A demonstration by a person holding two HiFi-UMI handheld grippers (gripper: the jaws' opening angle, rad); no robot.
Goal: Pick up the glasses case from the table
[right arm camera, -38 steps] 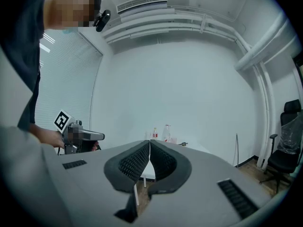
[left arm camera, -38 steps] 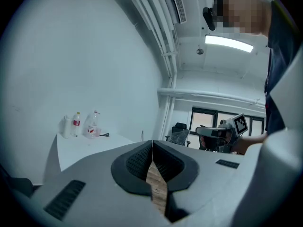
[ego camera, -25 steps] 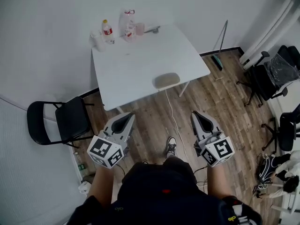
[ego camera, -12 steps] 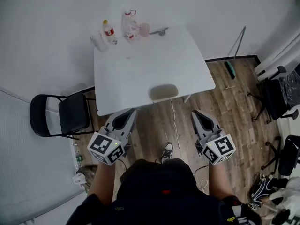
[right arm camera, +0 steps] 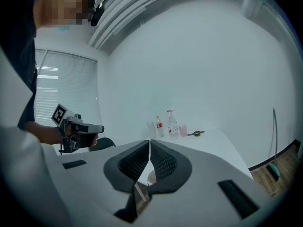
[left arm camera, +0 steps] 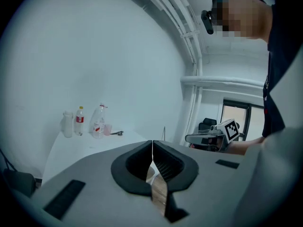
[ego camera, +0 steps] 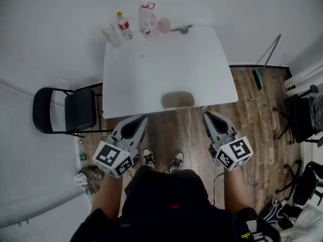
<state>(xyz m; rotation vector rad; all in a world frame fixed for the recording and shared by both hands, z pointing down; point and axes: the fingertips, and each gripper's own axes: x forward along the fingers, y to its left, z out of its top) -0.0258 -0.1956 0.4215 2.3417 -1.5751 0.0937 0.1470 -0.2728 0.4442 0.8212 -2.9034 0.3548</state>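
Held left gripper (ego camera: 137, 120) and right gripper (ego camera: 208, 117) short of the worktop (ego camera: 151, 69), fingers (left arm camera: 165, 161) pressed together on both, empty. Saw glasses case (ego camera: 177, 100) lying at the worktop's near edge, ahead of and between both grippers, untouched. Noted bottles (ego camera: 123, 25) at the far edge.

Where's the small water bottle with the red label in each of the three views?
Head view: the small bottle stands top left, at the far left corner of the white table.
Left gripper view: small bottle at left of centre, at the table's far end.
Right gripper view: small bottle just right of centre.
Shared landmark: the taller clear bottle right beside it, to its right in every view.
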